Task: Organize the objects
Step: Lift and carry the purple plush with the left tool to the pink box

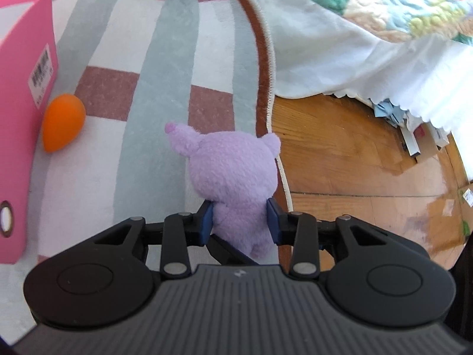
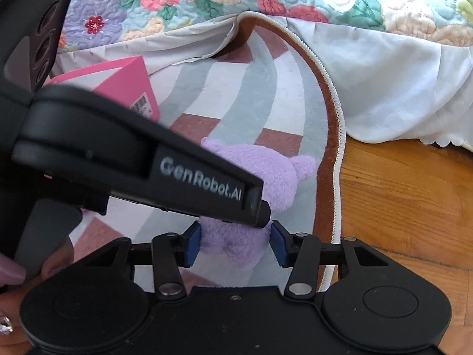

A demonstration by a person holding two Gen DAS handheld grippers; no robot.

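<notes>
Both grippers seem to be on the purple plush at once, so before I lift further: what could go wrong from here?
1. The left gripper and right gripper both pinch the purple plush toy low on its body; if they move apart, it may stretch or slip from one.
2. The left gripper crosses the right wrist view, hiding the pink box.
3. The orange egg-shaped toy beside the box could get knocked and roll.

Both grippers closed on one purple plush toy

The left gripper pinches its lower body between blue pads. The right gripper appears to press the same toy; the left one's black body crosses from nine o'clock, partly hiding contact.
</notes>
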